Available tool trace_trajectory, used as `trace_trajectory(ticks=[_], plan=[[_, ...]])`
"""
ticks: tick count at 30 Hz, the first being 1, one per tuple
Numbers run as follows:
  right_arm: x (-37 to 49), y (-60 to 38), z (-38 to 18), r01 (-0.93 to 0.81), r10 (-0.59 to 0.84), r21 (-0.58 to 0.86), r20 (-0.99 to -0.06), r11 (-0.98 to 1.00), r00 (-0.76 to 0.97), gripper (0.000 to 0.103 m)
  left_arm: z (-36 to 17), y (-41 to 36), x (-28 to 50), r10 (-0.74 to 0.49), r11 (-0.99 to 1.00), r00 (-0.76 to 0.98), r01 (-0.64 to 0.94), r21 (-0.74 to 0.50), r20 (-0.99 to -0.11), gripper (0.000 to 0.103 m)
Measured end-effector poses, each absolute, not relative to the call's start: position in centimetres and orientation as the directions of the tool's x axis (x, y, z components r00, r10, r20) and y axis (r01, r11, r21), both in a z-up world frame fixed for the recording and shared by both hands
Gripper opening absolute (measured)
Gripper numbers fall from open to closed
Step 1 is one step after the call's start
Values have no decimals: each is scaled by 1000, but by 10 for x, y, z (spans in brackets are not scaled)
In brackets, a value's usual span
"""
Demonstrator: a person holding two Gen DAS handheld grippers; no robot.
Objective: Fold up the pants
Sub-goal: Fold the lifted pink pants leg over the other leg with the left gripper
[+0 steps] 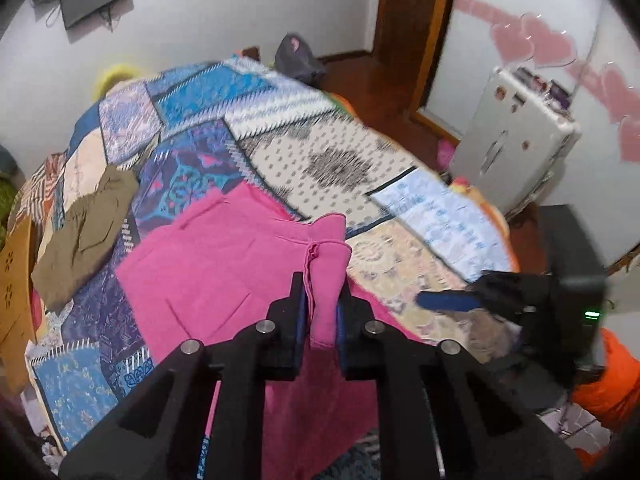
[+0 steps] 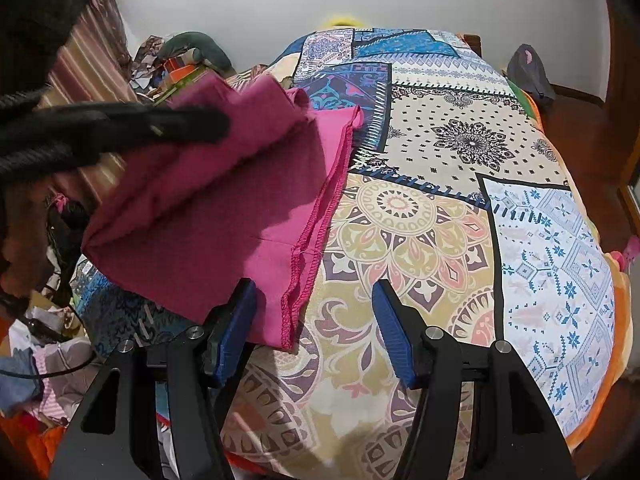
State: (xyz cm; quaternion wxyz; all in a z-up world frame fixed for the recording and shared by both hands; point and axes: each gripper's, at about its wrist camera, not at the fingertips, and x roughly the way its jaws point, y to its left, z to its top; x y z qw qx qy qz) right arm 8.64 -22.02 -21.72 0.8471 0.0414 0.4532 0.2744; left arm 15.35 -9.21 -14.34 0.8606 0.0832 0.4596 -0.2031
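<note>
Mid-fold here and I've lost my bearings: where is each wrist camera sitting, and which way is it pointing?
Left wrist: behind the left tool, which pinches the pink pants, facing along the bed; the right tool shows at right.
Right wrist: behind the open right tool, facing up the bed; the left tool shows blurred at left.
Shared: pants, patchwork bedspread, wall TV.

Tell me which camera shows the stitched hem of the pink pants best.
The right wrist view: the pink pants show their stitched hem sharp and unobstructed. The left wrist view shows only a blurry bunch pinched in the left tongs.
</note>
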Motion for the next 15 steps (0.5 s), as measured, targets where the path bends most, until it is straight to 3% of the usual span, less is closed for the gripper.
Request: trace_trajectory(ticks=[4,10,12,14,15], plan=[[87,-220,-218,-426,503,320,-744,846,441,56,-141,-102,141,-303,884,479,465,-55,-824,12],[87,-221,-217,-415,492,314,-748,854,446,56,-178,-114,139,-295,876,386,474,-86,-874,14],[86,-222,-217,-411,487,312,-750,857,448,56,-180,-112,138,-303,882,386,461,-102,-871,21],[85,-223,-216,-407,483,309,-751,860,450,56,-175,-109,134,-316,883,400,456,-113,-860,45],[85,-223,-215,-405,481,309,-753,861,449,56,-170,-106,131,-324,886,418,449,-117,-849,50]])
